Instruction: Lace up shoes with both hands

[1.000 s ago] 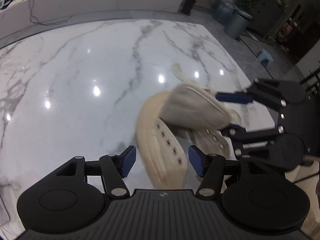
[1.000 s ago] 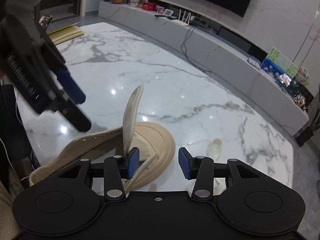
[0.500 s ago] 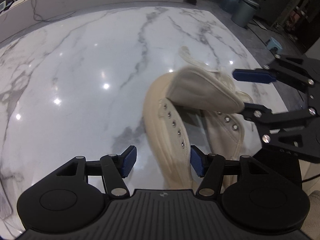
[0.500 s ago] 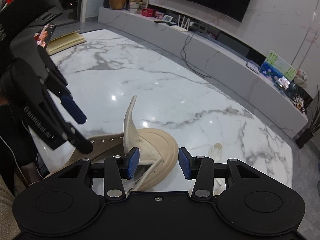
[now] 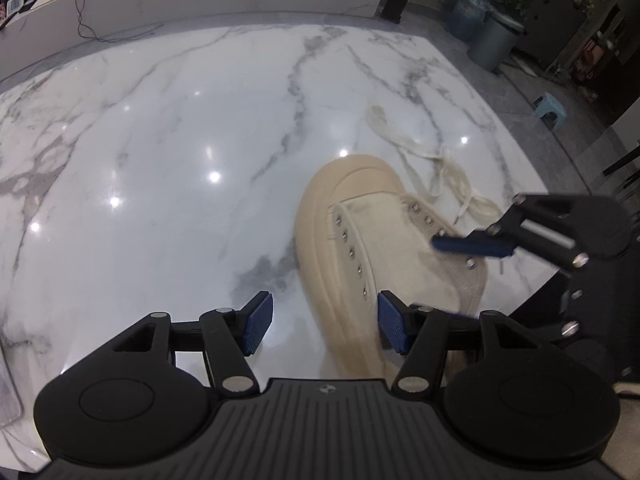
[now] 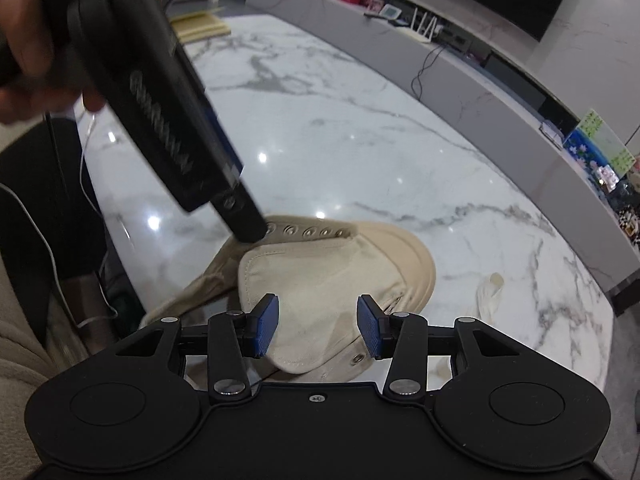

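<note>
Versus a second ago: the shoe (image 5: 384, 248) now lies flat on the counter (image 5: 160, 160), toe pointing away, and its tongue (image 6: 320, 280), upright before, is folded down over the opening. Right tongs (image 6: 318, 326) have moved in over the tongue; they stand partly open, pads apart, gripping nothing. Left tongs (image 5: 325, 326) are wide open and empty, hovering over the shoe's near side, right pad just beside the sole edge. Loose lace (image 5: 436, 168) lies on the counter beyond the toe, threaded through no eyelet. Hard to make out: shoe heel is hidden behind both tongs bodies; motion blur on the left tongs in the right view; a hand (image 6: 24, 40) is cut off at the frame corner.
</note>
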